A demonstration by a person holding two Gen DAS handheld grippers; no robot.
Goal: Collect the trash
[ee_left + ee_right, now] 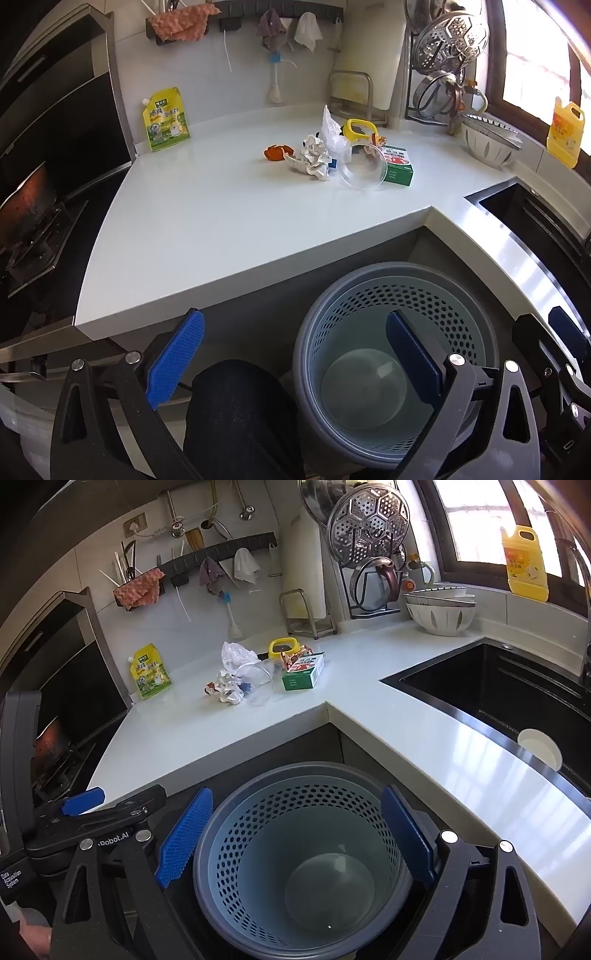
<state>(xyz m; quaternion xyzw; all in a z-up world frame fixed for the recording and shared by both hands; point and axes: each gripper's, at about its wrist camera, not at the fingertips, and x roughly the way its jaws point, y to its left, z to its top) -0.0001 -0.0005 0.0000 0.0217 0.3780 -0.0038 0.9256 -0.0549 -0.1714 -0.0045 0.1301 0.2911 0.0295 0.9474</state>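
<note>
My left gripper and right gripper both gape empty above one bin; the trash pile overlaps on the tabletop, uncountable.

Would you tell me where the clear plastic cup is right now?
The clear plastic cup lies on its side on the countertop, between the crumpled paper and the green box.

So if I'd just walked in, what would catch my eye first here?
Probably the little heap of trash in the middle of the pale counter: crumpled paper, a clear plastic cup on its side, a green box. Next, the empty perforated bin on the floor below the counter's corner. The left gripper and the right gripper both hang open above it, holding nothing.
</note>
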